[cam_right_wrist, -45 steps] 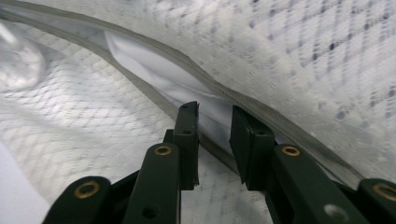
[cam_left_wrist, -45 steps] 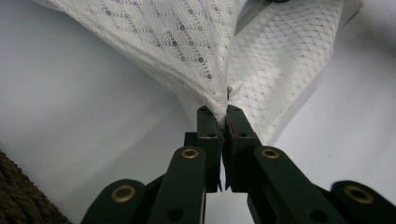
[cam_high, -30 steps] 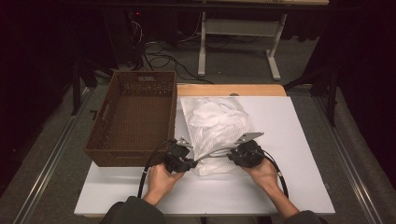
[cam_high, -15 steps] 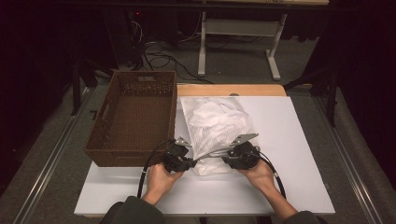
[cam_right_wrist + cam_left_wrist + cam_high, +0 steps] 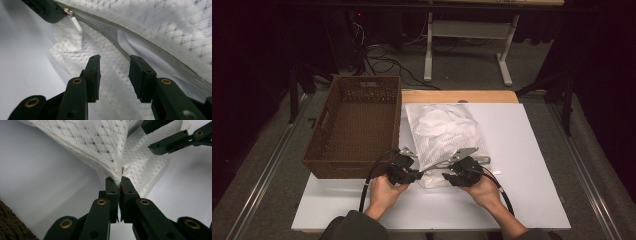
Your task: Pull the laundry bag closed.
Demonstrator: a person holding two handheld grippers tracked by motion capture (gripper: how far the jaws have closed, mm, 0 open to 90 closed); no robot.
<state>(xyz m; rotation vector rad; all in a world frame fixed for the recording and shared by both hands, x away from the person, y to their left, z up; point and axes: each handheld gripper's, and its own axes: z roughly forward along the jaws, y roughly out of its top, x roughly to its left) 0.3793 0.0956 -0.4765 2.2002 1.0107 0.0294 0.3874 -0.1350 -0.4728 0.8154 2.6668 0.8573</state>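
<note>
A white mesh zip bag [image 5: 444,132] lies on the white table [image 5: 532,150], its near end bunched between my hands. My left gripper [image 5: 418,174] is shut on a gathered fold of the bag [image 5: 100,142] beside the zipper's end; the left gripper [image 5: 119,180] pinches the cloth tight. My right gripper [image 5: 446,176] faces it from the right. The right gripper [image 5: 115,58] has just been opening its jaws; mesh lies under the gap, but the pads do not press on it. The grey zipper [image 5: 140,47] and its white pull [image 5: 75,21] run just beyond.
A brown wicker basket [image 5: 353,162] stands at the table's left, its near corner close to my left hand. A wooden strip [image 5: 452,95] edges the far side. White table surface stretches to the right of the bag and in front of my hands.
My right gripper has slid left toward the left gripper and its jaws have spread wider. The left gripper has kept its place and its grip on the bag.
</note>
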